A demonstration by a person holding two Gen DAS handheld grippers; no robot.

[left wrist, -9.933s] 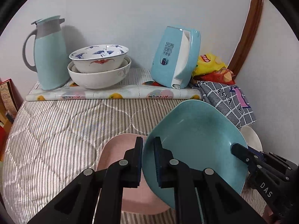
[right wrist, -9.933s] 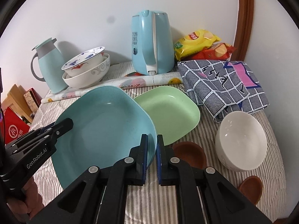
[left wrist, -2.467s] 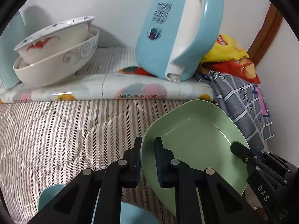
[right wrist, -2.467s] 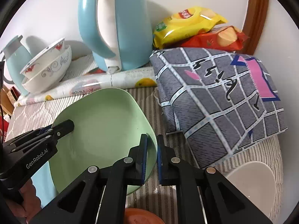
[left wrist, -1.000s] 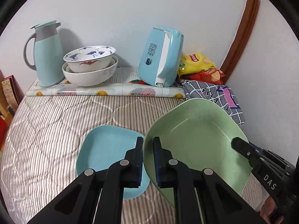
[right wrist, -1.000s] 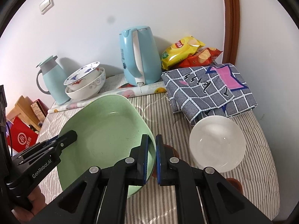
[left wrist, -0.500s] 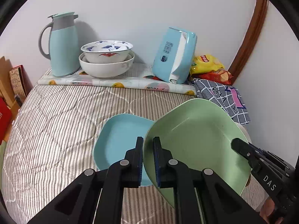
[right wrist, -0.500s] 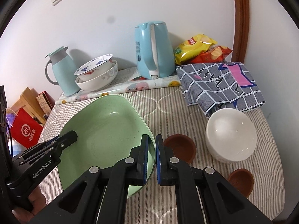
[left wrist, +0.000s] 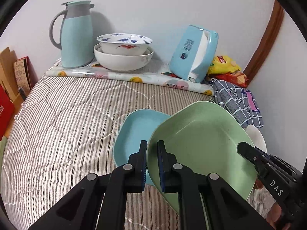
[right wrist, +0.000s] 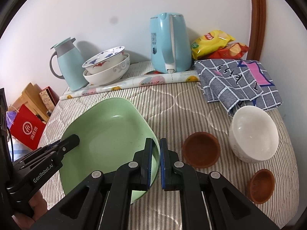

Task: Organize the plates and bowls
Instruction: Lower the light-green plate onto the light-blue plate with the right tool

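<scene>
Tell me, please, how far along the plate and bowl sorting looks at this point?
Roughly midway. Done: the square light-blue plate lies flat on the striped bedding. In hand: both the left gripper and right gripper clamp the square green plate. Left: the white bowl and two small brown bowls.

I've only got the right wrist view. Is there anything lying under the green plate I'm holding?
Observer: Yes. The left wrist view shows a blue plate on the striped cover, partly hidden behind the green plate. I can't tell whether they touch.
Operator: Is the left claw properly on the rim?
Observer: Its fingers sit one on each side of the green rim, closed on it.
</scene>
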